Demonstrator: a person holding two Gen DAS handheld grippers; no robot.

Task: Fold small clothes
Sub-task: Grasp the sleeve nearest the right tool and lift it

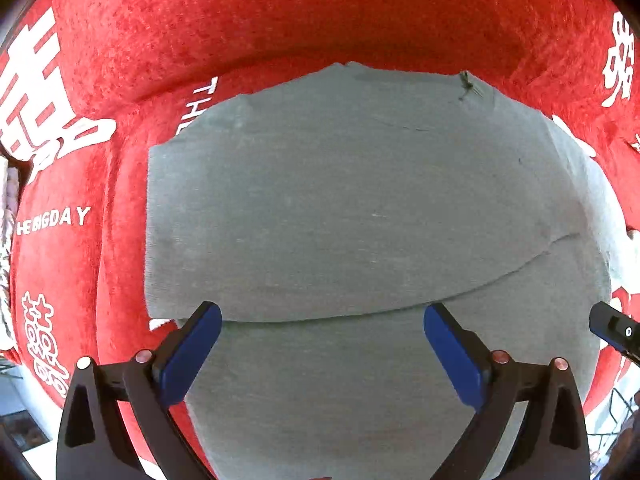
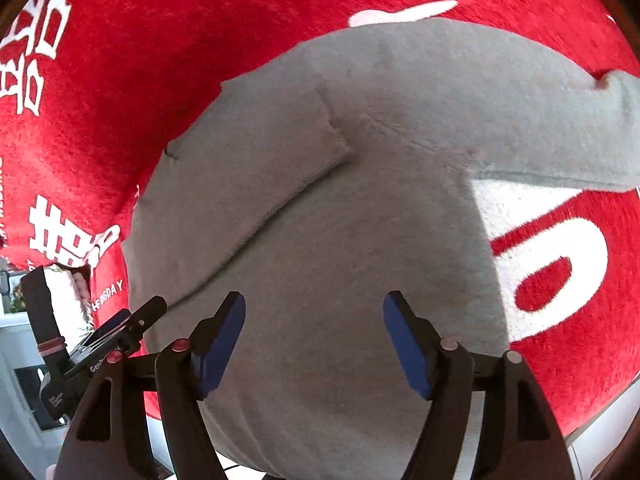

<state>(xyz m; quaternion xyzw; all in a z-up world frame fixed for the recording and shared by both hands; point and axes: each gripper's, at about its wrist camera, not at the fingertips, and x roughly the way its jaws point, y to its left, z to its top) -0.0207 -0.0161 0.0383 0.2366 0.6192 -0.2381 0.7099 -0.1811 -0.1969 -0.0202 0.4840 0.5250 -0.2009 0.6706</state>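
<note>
A small grey garment lies flat on a red plush cloth with white lettering. In the left wrist view a folded layer lies across it with its edge just ahead of my left gripper, which is open and empty above the garment. In the right wrist view the grey garment shows one sleeve folded in over its body at the left and the other sleeve stretched out to the right. My right gripper is open and empty above the garment's near part.
The red cloth covers the whole work surface. The left gripper's tip shows at the lower left of the right wrist view. The right gripper's tip shows at the right edge of the left wrist view. White floor or furniture lies beyond the cloth's near edge.
</note>
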